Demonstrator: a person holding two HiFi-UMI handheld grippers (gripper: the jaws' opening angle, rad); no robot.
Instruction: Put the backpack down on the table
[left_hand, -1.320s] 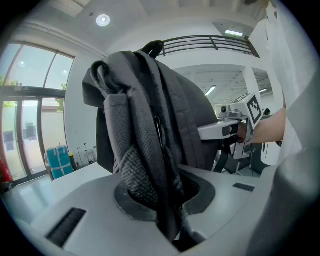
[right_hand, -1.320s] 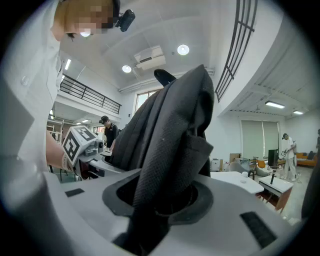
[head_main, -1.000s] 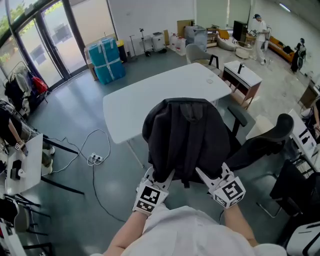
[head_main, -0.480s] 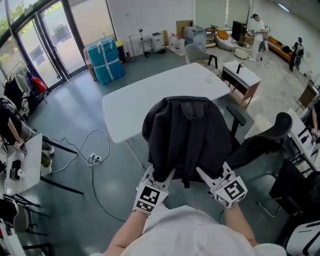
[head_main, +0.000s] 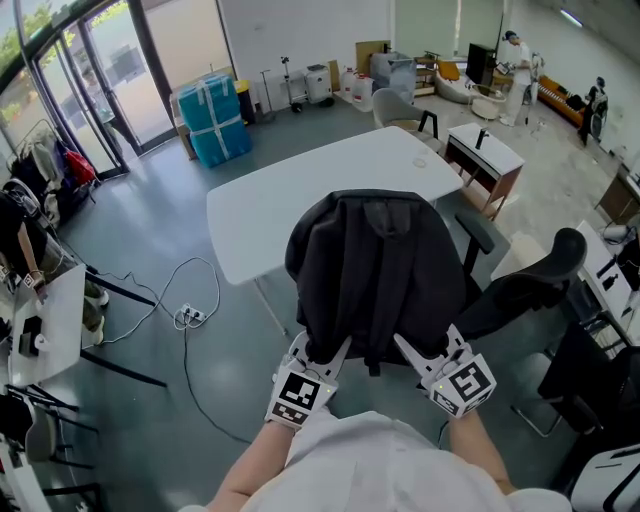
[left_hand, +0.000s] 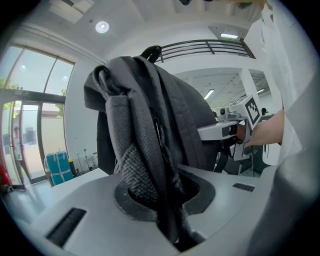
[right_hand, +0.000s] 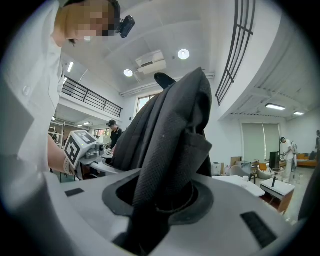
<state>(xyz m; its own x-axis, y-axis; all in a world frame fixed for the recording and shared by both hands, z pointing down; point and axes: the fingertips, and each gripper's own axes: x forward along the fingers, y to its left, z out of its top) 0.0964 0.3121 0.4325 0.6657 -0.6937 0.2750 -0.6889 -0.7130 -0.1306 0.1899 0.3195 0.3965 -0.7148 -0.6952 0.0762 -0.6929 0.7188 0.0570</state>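
Backpack (head_main: 375, 270): black, upright, lifted at the centre of the head view. Its lower part is carried by both grippers at the bottom of the frame. In that view it overlaps the near edge of the white tabletop (head_main: 290, 200); contact with the tabletop cannot be told.

Left gripper (head_main: 318, 352): at the backpack's lower left corner. In the left gripper view its fingers are pinched almost together on a black mesh strap of the backpack (left_hand: 145, 165), which runs up out of the gripper (left_hand: 165, 210). The right gripper (left_hand: 235, 130) shows at mid right of that frame.

Right gripper (head_main: 430, 350): at the lower right corner. In the right gripper view the gripper (right_hand: 160, 210) has its fingers clamped, somewhat wider apart, on a thick fold of the backpack (right_hand: 170, 150). The left gripper (right_hand: 82, 147) shows at mid left.

Surroundings, head view: black office chair (head_main: 540, 280) at right of the backpack; blue wrapped boxes (head_main: 212, 120) at upper left; cable (head_main: 190, 300) on the floor at left.
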